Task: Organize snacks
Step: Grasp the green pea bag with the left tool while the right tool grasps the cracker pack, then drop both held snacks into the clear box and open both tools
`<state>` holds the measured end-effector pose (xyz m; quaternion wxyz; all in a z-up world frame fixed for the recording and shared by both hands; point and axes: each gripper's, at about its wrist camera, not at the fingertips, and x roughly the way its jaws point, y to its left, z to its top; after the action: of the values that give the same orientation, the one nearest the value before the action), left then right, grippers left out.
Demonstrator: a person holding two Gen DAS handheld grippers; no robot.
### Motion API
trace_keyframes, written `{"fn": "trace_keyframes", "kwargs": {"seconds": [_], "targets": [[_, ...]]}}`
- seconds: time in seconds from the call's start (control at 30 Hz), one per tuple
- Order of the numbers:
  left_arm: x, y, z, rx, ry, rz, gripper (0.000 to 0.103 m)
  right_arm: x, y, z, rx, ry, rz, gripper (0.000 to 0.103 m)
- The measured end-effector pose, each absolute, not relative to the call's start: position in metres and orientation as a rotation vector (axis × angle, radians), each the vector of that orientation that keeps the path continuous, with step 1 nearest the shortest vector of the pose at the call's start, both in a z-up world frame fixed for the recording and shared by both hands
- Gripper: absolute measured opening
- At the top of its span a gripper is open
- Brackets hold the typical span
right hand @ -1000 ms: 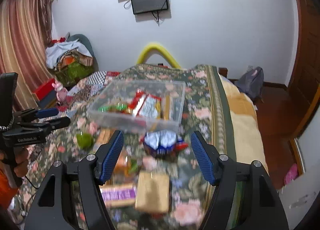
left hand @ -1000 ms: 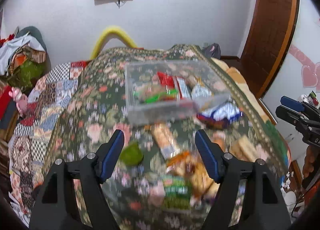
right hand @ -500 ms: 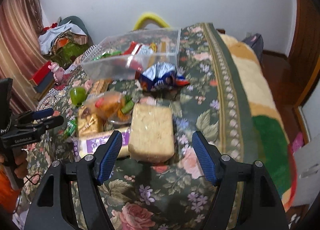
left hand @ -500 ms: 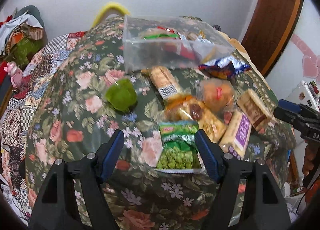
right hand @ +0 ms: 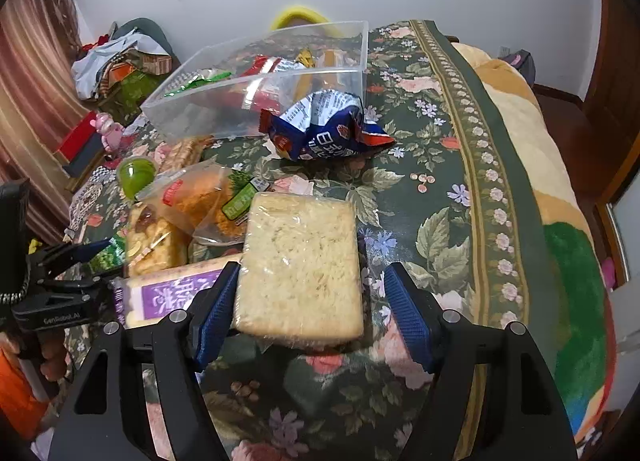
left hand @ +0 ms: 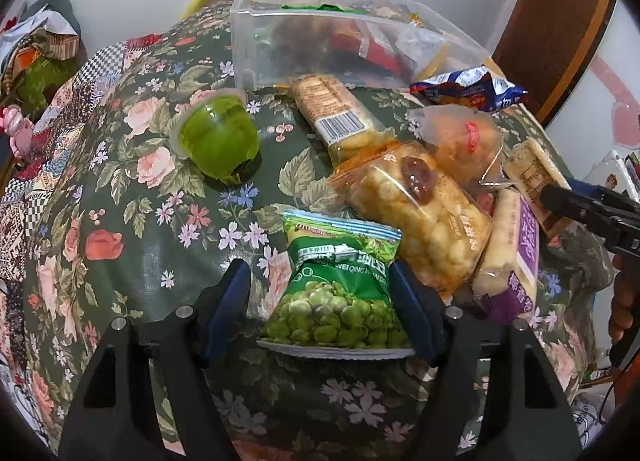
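In the left wrist view my left gripper (left hand: pixel 318 281) straddles a green pea packet (left hand: pixel 336 293). Its jaws are closing; the left pad still stands clear of the packet. In the right wrist view my right gripper (right hand: pixel 312 273) is open around a pale cracker block (right hand: pixel 300 261), with a gap at the right pad. Behind lies a clear plastic box (left hand: pixel 248 41) (right hand: pixel 192 117) holding several snacks. Loose near it are a green jelly cup (left hand: pixel 218 137), a barcode biscuit pack (left hand: pixel 332 113), a puffed-snack bag (left hand: pixel 416 221), a purple-label pack (right hand: pixel 172 293) and a crumpled blue packet (right hand: pixel 324 129).
Everything lies on a floral bedspread (right hand: pixel 460 165) whose right edge drops to a beige blanket (right hand: pixel 516 101). A pile of clothes (right hand: pixel 120 61) sits at the far left, a wooden door (left hand: pixel 560 21) at the right. Each gripper shows at the edge of the other's view.
Both grippers came down and tilted toward the snack pile. The pea packet now sits between the left fingers and the cracker block between the right fingers. The left jaws narrowed slightly.
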<state>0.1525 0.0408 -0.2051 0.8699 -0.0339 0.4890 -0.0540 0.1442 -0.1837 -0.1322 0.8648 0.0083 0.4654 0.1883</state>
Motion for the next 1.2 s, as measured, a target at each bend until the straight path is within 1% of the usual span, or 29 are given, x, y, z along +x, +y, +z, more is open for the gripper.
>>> {"fn": "trace_keyframes", "kwargs": {"seconds": [0.03,0.1,0.13,0.17,0.2,0.23,0.3,0.33,0.4,0.7,0.97,1.2], "targets": [[0.152,0.040,-0.205,-0.067,1.017,-0.121,0.068,0.145,-0.184,-0.133,0.022,0.979,0.398,0.069],[0.152,0.040,-0.205,-0.060,1.009,-0.126,0.059,0.147,-0.183,-0.136,0.030,0.984,0.400,0.069],[0.153,0.040,-0.204,-0.058,1.006,-0.127,0.057,0.148,-0.182,-0.137,0.030,0.986,0.401,0.069],[0.153,0.040,-0.204,-0.053,1.004,-0.126,0.054,0.148,-0.182,-0.138,0.031,0.985,0.404,0.064],[0.153,0.040,-0.203,-0.050,1.001,-0.125,0.052,0.147,-0.182,-0.138,0.037,0.979,0.409,0.056],[0.152,0.040,-0.203,-0.049,0.999,-0.125,0.051,0.147,-0.181,-0.138,0.039,0.977,0.415,0.054],[0.151,0.041,-0.201,-0.054,0.993,-0.124,0.046,0.146,-0.180,-0.136,0.030,0.966,0.414,0.053],[0.149,0.042,-0.198,-0.057,0.987,-0.122,0.045,0.145,-0.180,-0.135,0.025,0.959,0.410,0.053],[0.146,0.042,-0.191,-0.061,0.973,-0.126,0.039,0.142,-0.181,-0.133,0.010,0.949,0.408,0.052],[0.142,0.045,-0.162,-0.071,0.905,-0.120,0.032,0.141,-0.189,-0.108,0.032,0.874,0.401,0.052],[0.151,0.054,-0.134,-0.088,0.836,-0.103,0.031,0.148,-0.185,-0.079,0.019,0.790,0.404,0.052],[0.180,0.058,-0.100,-0.088,0.757,-0.090,0.031,0.168,-0.175,-0.058,0.016,0.720,0.413,0.052]]}}
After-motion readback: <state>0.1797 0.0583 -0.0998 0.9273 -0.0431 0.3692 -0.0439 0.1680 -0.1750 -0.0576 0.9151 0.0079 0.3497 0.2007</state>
